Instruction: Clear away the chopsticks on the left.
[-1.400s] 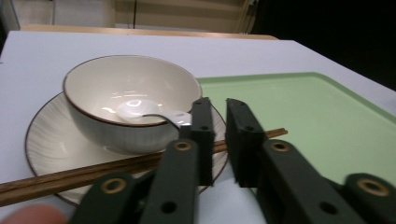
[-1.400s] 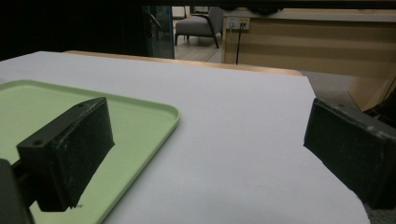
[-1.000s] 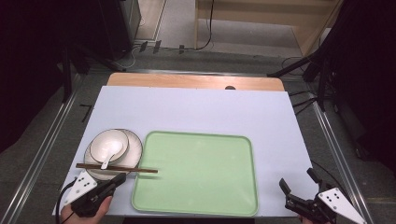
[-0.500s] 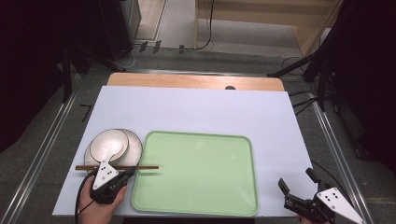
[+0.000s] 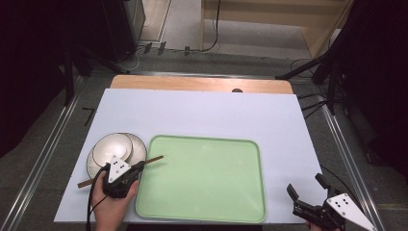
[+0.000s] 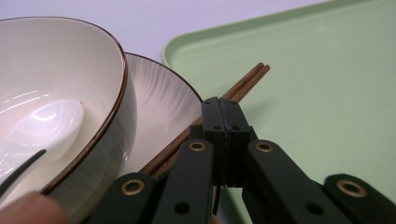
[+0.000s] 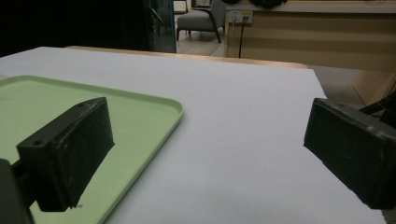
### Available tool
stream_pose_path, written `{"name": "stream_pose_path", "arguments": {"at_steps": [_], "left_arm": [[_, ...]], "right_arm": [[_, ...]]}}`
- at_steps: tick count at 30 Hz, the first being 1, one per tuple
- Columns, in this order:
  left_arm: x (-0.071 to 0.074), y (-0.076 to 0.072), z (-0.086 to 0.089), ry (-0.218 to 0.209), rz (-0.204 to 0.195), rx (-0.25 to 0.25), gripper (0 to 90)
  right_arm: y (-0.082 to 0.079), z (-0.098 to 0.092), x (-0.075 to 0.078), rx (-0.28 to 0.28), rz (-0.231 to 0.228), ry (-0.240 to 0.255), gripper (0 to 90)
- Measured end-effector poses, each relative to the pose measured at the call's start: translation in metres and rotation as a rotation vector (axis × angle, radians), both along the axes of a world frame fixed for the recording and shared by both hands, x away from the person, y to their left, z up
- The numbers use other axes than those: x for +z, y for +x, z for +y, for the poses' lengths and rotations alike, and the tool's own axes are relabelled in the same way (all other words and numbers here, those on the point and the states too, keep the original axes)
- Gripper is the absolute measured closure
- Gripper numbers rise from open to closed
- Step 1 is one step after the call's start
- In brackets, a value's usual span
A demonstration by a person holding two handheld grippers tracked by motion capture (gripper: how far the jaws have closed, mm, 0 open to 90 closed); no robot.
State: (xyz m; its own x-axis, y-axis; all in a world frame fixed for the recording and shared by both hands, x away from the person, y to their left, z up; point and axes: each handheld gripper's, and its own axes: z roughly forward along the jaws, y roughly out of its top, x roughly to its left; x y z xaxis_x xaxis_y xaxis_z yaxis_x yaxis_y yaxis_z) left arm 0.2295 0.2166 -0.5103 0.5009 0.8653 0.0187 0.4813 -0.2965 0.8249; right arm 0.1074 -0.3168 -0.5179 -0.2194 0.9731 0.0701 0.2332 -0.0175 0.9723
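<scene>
A pair of dark wooden chopsticks (image 5: 154,159) lies slanted across the white plate (image 5: 139,146), its far tips over the rim of the green tray (image 5: 202,178). A white bowl (image 5: 111,147) with a brown rim stands on the plate and holds a white spoon (image 6: 42,128). My left gripper (image 5: 139,166) is shut, jaws pad to pad, right over the chopsticks (image 6: 247,81) beside the bowl (image 6: 56,70). Whether the sticks are pinched I cannot tell. My right gripper (image 5: 305,184) rests open at the table's front right corner, with nothing between its pads (image 7: 70,149).
The green tray (image 7: 46,98) sits bare in the middle front of the white tabletop (image 5: 202,110). A wooden strip (image 5: 202,84) edges the far side. Metal rails run along both sides, with cables and stands on the floor beyond.
My left gripper has moved right and forward onto the chopsticks by the plate. The chopsticks have swung from level to slanted, right end farther away. The right gripper has stayed put.
</scene>
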Motion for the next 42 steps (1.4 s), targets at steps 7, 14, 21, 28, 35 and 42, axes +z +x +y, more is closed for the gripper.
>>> {"name": "stream_pose_path", "arguments": {"at_steps": [7, 14, 21, 28, 35, 42], "left_arm": [[-0.001, 0.005, -0.006, -0.001, -0.007, 0.031, 90.0], [-0.002, 0.006, -0.002, -0.025, 0.007, 0.007, 85.3], [0.004, -0.005, 0.007, -0.047, 0.000, -0.023, 80.8], [0.012, -0.025, 0.019, -0.078, 0.013, -0.106, 78.1], [0.018, -0.040, 0.043, -0.111, 0.040, -0.179, 75.8], [0.019, -0.046, 0.076, -0.107, 0.051, -0.159, 78.9]], "right_arm": [[0.000, 0.000, -0.001, 0.001, 0.002, 0.002, 1.6], [0.001, 0.000, -0.001, -0.002, 0.007, 0.004, 1.6], [0.000, 0.000, -0.001, 0.000, 0.002, 0.004, 1.6], [0.000, 0.000, -0.001, 0.002, 0.003, 0.004, 1.6], [0.000, 0.001, 0.000, 0.007, -0.001, 0.001, 1.6], [0.001, 0.002, -0.001, 0.009, 0.002, -0.003, 1.6]]}}
